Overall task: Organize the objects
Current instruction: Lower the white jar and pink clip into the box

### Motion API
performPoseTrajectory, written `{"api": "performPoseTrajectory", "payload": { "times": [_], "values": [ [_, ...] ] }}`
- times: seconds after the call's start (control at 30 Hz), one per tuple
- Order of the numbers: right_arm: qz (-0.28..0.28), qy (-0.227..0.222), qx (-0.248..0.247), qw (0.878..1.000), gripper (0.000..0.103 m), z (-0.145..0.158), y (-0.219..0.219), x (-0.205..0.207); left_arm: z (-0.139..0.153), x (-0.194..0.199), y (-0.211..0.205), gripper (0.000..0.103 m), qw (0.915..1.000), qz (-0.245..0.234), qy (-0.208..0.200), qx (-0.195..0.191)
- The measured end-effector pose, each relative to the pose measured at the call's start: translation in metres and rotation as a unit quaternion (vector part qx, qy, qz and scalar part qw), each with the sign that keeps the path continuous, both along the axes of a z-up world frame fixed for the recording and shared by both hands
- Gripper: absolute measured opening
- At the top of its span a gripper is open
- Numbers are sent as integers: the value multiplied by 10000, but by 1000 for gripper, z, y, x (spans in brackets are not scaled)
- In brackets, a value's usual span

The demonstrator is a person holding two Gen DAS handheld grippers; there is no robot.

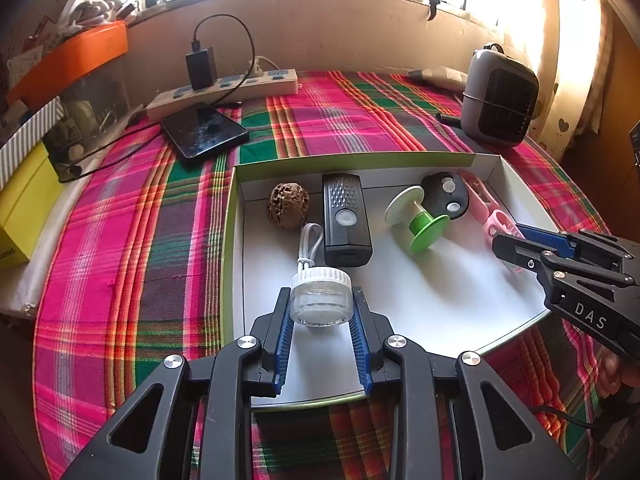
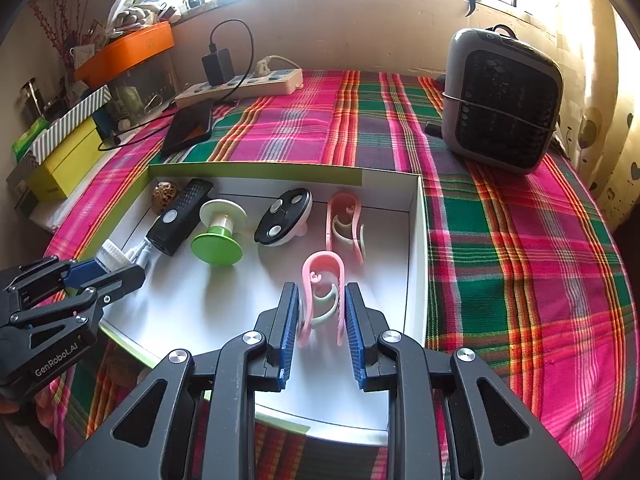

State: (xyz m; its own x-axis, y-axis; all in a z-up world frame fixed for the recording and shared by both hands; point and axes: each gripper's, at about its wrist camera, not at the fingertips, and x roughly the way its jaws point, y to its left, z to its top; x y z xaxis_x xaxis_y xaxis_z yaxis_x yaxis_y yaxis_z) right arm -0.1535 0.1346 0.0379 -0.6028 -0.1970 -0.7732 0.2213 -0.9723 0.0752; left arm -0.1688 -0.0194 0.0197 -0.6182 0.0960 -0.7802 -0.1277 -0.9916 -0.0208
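Note:
A white box with a green rim (image 1: 360,158) (image 2: 256,170) lies on the plaid cloth. My left gripper (image 1: 321,292) (image 2: 120,272) is shut on a small clear jar with a white lid (image 1: 320,300), low over the box's near left part. My right gripper (image 2: 321,288) (image 1: 516,244) is shut on a pink clip (image 2: 322,256) over the box's right side. In the box lie a brown nut (image 1: 288,208), a black device (image 1: 346,220), a white cable (image 1: 310,240), a green and white spool (image 1: 420,220), a black round disc (image 1: 444,196) and a second pink clip (image 2: 344,224).
Behind the box lie a dark phone (image 1: 204,132) and a power strip (image 1: 224,90) with a black charger. A grey fan heater (image 2: 500,100) stands at the back right. Yellow, striped and orange boxes (image 2: 64,160) are stacked along the left edge.

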Motion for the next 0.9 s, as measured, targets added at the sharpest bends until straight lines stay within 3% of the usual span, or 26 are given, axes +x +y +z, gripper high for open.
{"api": "performPoseTrajectory", "payload": {
  "times": [0.9],
  "values": [
    [36,56,242,9997,24,-3,-8,0,-3,-2,0,26,9999,41,14,-107]
  ]
}}
